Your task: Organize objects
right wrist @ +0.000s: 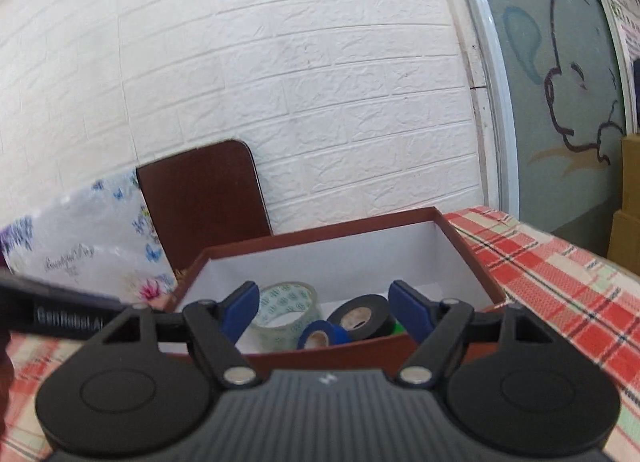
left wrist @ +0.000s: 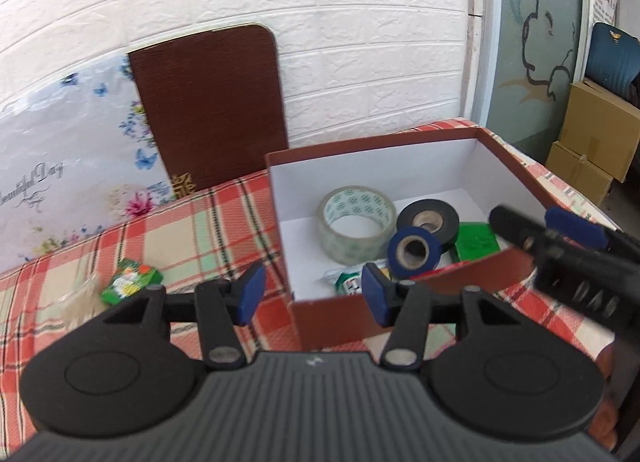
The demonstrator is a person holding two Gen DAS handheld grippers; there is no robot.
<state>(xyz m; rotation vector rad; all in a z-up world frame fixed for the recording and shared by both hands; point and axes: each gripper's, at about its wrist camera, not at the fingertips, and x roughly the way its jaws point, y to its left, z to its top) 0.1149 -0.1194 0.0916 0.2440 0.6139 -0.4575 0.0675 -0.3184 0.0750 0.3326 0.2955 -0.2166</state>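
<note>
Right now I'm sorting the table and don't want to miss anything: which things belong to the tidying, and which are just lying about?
Part of the job:
box
clear tape
black tape
blue tape
green packet on the cloth
plastic bag beside it

Lying about:
brown board
floral card
cardboard boxes

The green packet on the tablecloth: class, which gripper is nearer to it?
Left. The green packet lies just beyond the left gripper, off its left finger. The right gripper points into the box, further right; the packet does not show in its view.
</note>
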